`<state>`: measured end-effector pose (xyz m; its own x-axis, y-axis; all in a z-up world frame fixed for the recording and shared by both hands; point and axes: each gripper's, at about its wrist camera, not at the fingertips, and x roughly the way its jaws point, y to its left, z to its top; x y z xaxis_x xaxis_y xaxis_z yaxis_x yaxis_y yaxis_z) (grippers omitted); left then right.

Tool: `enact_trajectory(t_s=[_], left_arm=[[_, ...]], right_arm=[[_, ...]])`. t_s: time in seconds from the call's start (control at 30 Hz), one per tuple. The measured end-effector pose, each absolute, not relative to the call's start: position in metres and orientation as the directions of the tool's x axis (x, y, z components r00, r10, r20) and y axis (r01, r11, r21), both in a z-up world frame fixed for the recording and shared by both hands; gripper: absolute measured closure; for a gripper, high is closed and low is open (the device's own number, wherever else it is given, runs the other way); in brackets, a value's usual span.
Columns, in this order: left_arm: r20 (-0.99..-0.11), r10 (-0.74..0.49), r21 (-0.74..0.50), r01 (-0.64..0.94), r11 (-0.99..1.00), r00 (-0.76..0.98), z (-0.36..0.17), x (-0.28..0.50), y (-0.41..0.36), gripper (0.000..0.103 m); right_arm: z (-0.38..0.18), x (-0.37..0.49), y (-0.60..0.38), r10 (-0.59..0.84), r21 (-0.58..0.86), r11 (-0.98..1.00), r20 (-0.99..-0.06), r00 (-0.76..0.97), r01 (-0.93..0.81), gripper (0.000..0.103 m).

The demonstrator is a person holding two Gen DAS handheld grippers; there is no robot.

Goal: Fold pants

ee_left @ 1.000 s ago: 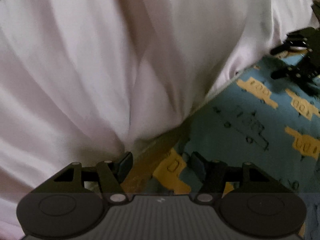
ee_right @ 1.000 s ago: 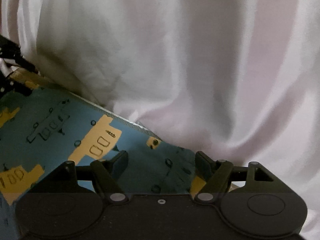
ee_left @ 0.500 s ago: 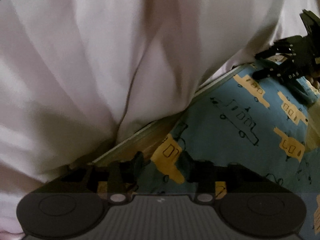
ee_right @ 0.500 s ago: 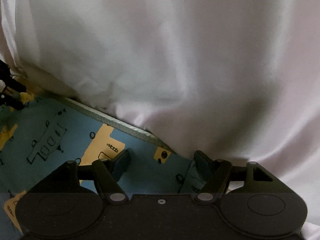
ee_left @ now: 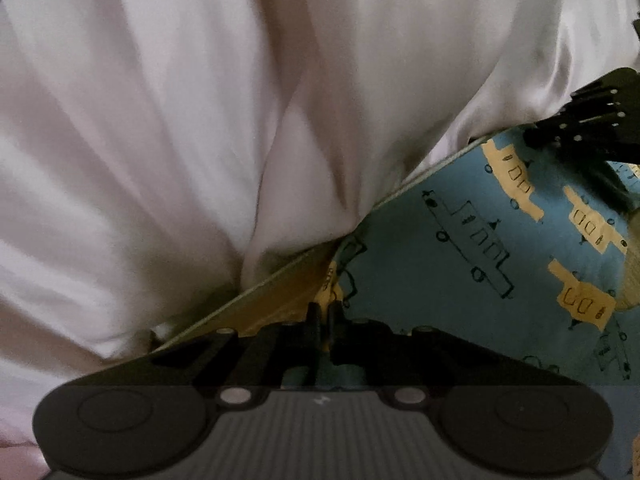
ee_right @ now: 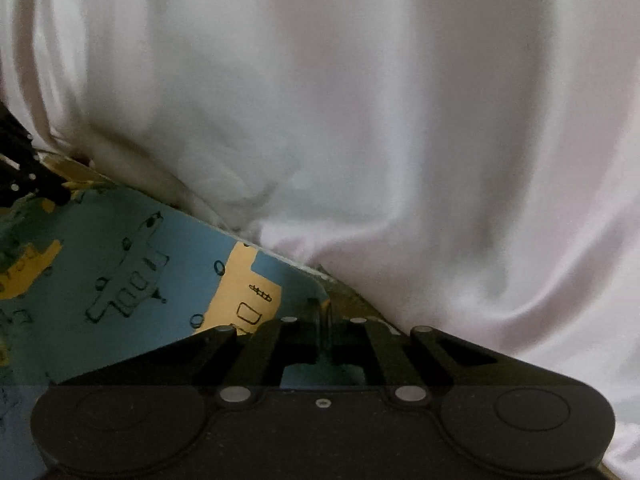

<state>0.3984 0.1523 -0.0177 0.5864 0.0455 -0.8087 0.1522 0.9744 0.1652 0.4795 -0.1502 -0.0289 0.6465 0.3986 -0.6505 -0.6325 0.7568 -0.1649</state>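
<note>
Pants (ee_left: 480, 220), blue with yellow vehicle prints, lie on a rumpled white sheet (ee_left: 180, 120). Left gripper (ee_left: 325, 320) and right gripper (ee_right: 323, 326) each have their fingers pinched together on the garment's hem edge, likely at opposite corners so the cloth lifts evenly for a fold. Most of the pants fall outside both views, and whatever lies under the sheet is hidden.
</note>
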Motion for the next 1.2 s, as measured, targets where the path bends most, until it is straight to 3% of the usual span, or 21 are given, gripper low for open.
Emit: enact_trajectory(t_s=[0.33,0.6,0.77,1.03,1.2], left_arm=[[-0.716,0.016,0.169,0.151,0.974,0.698,0.025,0.341,0.140,0.100],[-0.602,0.028,0.258,0.161,0.953,0.798,0.052,0.274,0.113,0.100],[-0.556,0.033,0.349,0.197,0.916,0.830,0.043,0.222,0.094,0.099],[-0.592,0.030,0.509,0.345,0.789,0.805,-0.004,0.159,0.074,0.099],[-0.627,0.049,0.553,0.399,0.732,0.778,-0.038,0.140,0.067,0.099]], right_arm=[[0.005,0.405,-0.186,0.434,-0.212,0.763,-0.532,0.727,-0.611,0.101],[0.018,0.317,-0.212,0.440,-0.291,0.762,-0.422,0.793,-0.578,0.102],[0.009,0.245,-0.216,0.421,-0.391,0.741,-0.362,0.831,-0.546,0.102],[-0.034,0.145,-0.205,0.356,-0.474,0.716,-0.384,0.852,-0.513,0.102],[-0.065,0.123,-0.192,0.310,-0.447,0.749,-0.418,0.854,-0.490,0.102]])
